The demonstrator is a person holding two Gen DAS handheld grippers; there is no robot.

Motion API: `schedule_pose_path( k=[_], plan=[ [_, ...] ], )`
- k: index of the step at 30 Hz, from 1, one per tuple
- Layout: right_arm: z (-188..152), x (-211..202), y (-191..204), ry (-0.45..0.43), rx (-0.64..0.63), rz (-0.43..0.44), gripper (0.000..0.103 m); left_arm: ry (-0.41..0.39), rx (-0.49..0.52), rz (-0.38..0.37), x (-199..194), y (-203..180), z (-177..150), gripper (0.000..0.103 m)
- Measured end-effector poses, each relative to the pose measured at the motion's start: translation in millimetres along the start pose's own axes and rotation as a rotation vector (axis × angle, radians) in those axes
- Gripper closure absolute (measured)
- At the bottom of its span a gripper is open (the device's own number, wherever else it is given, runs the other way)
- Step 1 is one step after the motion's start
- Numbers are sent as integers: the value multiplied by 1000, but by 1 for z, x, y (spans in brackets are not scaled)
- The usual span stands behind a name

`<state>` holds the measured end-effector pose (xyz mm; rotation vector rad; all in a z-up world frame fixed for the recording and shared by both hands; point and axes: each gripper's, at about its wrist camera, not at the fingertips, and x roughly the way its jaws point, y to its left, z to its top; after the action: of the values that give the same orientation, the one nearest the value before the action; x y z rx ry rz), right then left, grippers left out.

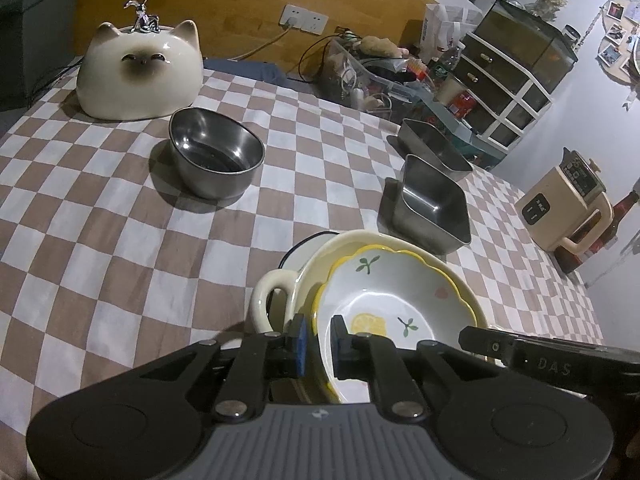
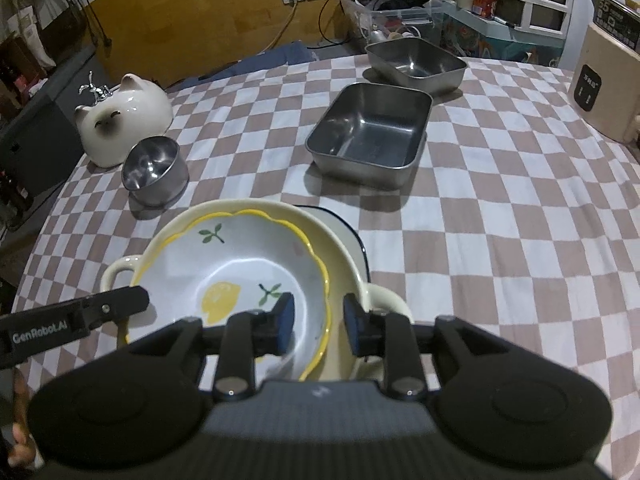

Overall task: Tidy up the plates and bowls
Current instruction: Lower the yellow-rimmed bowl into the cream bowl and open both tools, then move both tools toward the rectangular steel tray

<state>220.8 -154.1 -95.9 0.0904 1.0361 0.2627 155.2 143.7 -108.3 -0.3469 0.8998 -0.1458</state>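
Stacking Bowls on the Checked Bench

A lemon bowl [image 2: 240, 276] is seen nested in a cream handled bowl [image 2: 344, 280], which sits on a dark-rimmed plate [image 2: 352, 236] on the bench [image 2: 500, 240]. The lemon bowl's rim is straddled by both grippers. The left gripper [image 1: 320, 344] has its fingers narrow about the rim; whether they press cannot be told. The right gripper [image 2: 318, 320] has its fingers parted, clear of the rim. A round steel bowl [image 1: 216, 156] and two steel trays [image 2: 372, 132] stand apart behind.

Checked cloth [image 2: 500, 240]; steel bowl [image 2: 155, 168]; steel trays [image 2: 370, 132].
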Motion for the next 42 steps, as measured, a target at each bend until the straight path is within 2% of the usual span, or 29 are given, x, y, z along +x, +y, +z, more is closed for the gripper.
schedule_pose_path(
  k=[6,9,11,15,27,32,38,42],
  plan=[
    [-7,-9,1,-9,2,7,69,-7,8,-6,-7,-3,-5,83],
    [-11,-15,1,-20,0,12,64,-12,12,-4,-11,-6,-7,81],
    [-13,-19,1,-31,-2,17,59,-15,17,-1,-14,-7,-8,75],
    [-17,-26,2,-49,-1,31,49,-24,22,8,-20,-11,-12,71],
    [-24,-41,-20,-94,11,63,26,-57,-38,69,-34,-28,-29,30],
    [-22,-47,-38,-119,-14,82,9,-70,-67,97,-35,-46,-36,15],
    [-16,-50,-64,-134,-41,93,1,-84,-112,125,-31,-68,-43,1],
    [-10,-51,-84,-154,-89,102,1,-81,-145,147,-23,-82,-45,0]
  ],
)
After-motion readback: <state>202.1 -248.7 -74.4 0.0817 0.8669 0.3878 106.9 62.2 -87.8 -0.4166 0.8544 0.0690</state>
